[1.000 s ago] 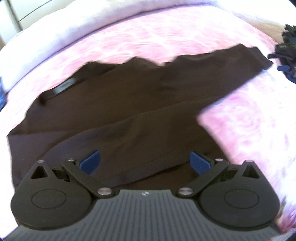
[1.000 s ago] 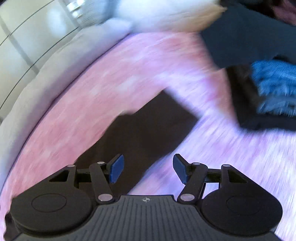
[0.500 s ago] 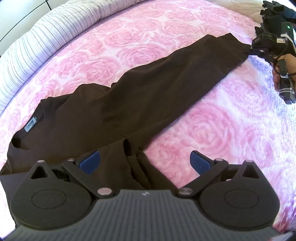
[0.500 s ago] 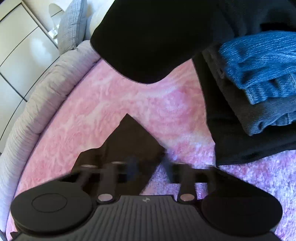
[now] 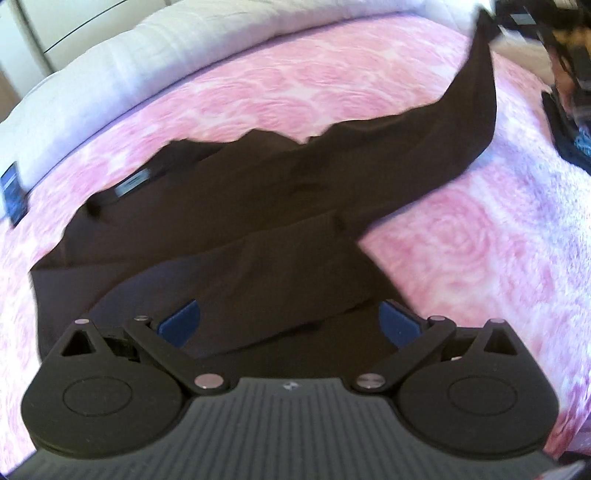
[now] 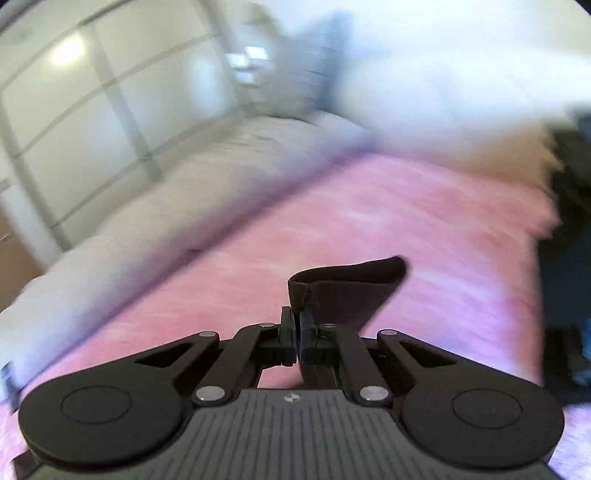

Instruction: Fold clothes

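Note:
A dark brown long-sleeved shirt [image 5: 229, 221] lies on the pink rose-patterned bedspread [image 5: 461, 236], collar label to the left. My left gripper [image 5: 290, 323] is open and empty, hovering over the shirt's lower body. My right gripper [image 6: 296, 332] is shut on the cuff of the shirt's sleeve [image 6: 347, 291] and holds it lifted off the bed. In the left wrist view the sleeve [image 5: 476, 103] rises to the upper right, where the right gripper [image 5: 491, 22] pinches its end.
A white striped pillow roll [image 5: 155, 55] runs along the far edge of the bed. A pile of dark and blue folded clothes [image 6: 565, 258] sits at the right. White wardrobe doors [image 6: 74, 110] stand behind the bed.
The right gripper has closed on the sleeve cuff and lifted it off the bed. The sleeve now rises up instead of lying flat. The left gripper stayed open above the shirt.

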Available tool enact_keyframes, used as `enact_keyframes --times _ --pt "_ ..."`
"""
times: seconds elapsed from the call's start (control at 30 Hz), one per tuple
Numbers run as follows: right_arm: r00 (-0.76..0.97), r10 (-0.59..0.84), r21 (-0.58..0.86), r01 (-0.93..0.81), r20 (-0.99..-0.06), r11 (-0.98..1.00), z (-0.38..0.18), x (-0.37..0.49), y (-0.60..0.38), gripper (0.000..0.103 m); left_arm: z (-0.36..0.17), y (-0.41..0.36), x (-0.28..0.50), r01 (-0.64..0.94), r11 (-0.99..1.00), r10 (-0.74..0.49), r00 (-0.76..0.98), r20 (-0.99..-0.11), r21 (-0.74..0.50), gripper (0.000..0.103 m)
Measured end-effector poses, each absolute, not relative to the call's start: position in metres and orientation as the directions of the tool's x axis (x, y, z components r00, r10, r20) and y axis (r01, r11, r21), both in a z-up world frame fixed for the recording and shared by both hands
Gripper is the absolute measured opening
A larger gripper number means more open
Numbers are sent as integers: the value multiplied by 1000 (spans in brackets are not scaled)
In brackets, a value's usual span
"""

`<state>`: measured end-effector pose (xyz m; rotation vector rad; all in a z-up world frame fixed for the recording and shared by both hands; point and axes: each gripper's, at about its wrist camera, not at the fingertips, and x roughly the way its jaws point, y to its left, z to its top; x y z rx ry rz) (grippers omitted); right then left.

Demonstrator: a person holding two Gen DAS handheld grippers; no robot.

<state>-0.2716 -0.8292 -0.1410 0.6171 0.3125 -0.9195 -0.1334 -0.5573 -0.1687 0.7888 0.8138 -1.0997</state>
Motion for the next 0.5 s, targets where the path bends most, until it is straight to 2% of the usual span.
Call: enact_keyframes --times 0.13,0.23,0.33,0.43,0.5 --pt "736 -562 266 668 -378 695 -87 -167 -744 6 -158 -502 -99 930 344 -443 285 -850 132 102" --pt "858 -404 173 472 -318 865 -70 -86 -647 6 -153 -454 -67 891 433 -417 332 -846 136 102" --pt "912 -203 115 258 -355 959 -94 -17 -546 5 -152 -405 -39 848 509 -381 379 -843 151 102" --pt "878 -41 100 101 -477 990 -151 43 -465 3 -159 -359 -9 810 562 -343 412 -844 167 102" --pt "834 -2 92 63 -551 994 -181 63 -433 3 -166 -339 6 798 580 -334 417 -845 164 102"
